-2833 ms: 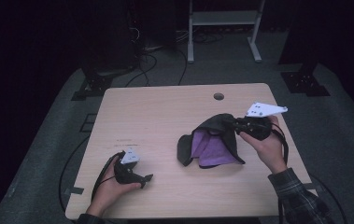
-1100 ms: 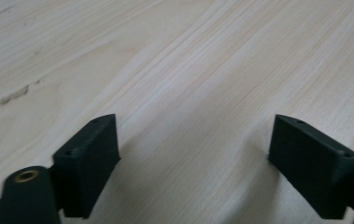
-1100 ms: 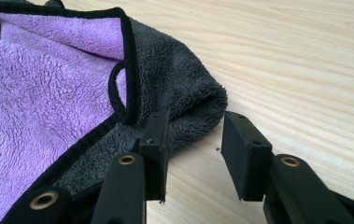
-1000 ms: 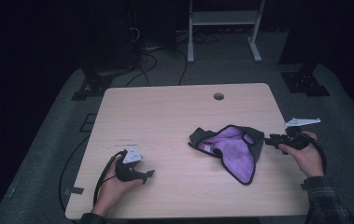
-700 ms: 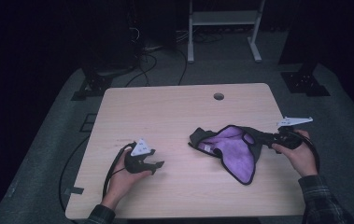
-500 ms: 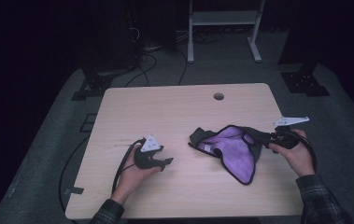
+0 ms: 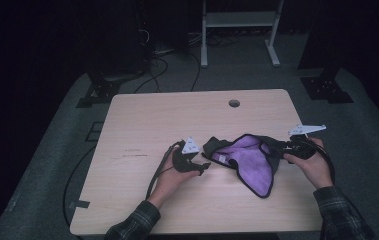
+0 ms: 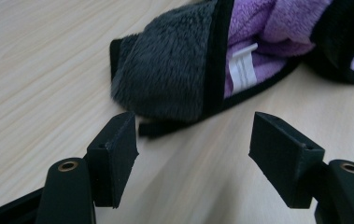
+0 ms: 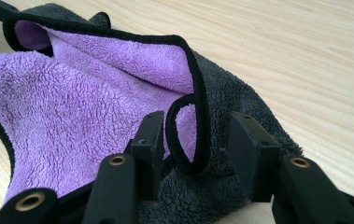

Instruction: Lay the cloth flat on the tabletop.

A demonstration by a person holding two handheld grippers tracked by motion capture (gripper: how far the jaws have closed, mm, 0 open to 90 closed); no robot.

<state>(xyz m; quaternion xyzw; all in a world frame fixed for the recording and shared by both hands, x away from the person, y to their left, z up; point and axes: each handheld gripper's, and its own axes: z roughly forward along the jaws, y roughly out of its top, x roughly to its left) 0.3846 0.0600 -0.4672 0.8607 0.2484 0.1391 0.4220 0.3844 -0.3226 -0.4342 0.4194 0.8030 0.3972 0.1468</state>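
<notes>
Cloth (image 7: pixel 249 159): purple inside, grey outside, black trim — crumpled on the table (image 7: pixel 142 120), right of centre.
Left gripper (image 7: pixel 202 167): jaws apart with nothing between them, having just been widening, just short of the cloth's grey corner (image 8: pixel 165 84).
Right gripper (image 7: pixel 283 150): a fold of the cloth's edge sits between its jaws — they have just been loosening; grip uncertain.

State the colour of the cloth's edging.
Black; the cloth is purple one side, grey the other. Clearest in the right gripper view.
</notes>
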